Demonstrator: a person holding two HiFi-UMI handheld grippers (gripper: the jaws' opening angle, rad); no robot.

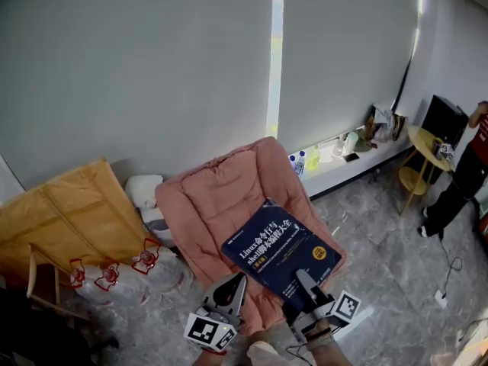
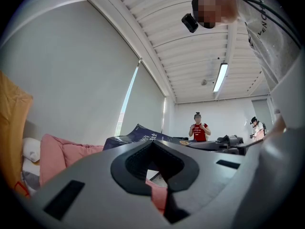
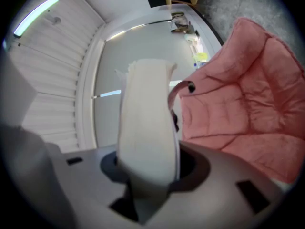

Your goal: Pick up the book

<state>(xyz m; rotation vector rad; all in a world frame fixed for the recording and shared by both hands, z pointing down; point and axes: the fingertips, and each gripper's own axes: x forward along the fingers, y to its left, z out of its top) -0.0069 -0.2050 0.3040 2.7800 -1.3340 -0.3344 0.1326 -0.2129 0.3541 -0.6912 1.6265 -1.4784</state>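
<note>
Your right gripper [image 1: 306,284] is clamped on the near edge of the book [image 1: 280,254]. The book's long axis runs forward and away from the jaws, over the pink cushion [image 1: 221,197]. Your left gripper [image 1: 233,287], its jaws pressed together on nothing, sits just to the left of the book's near corner. I see nothing above that would block a lift. Judged risk: with a grip on one edge only, the far end may sag.

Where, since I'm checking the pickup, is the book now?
Head view, low and right of centre: the book is clamped in the right gripper over the pink cushion, the left gripper just to its left.
</note>
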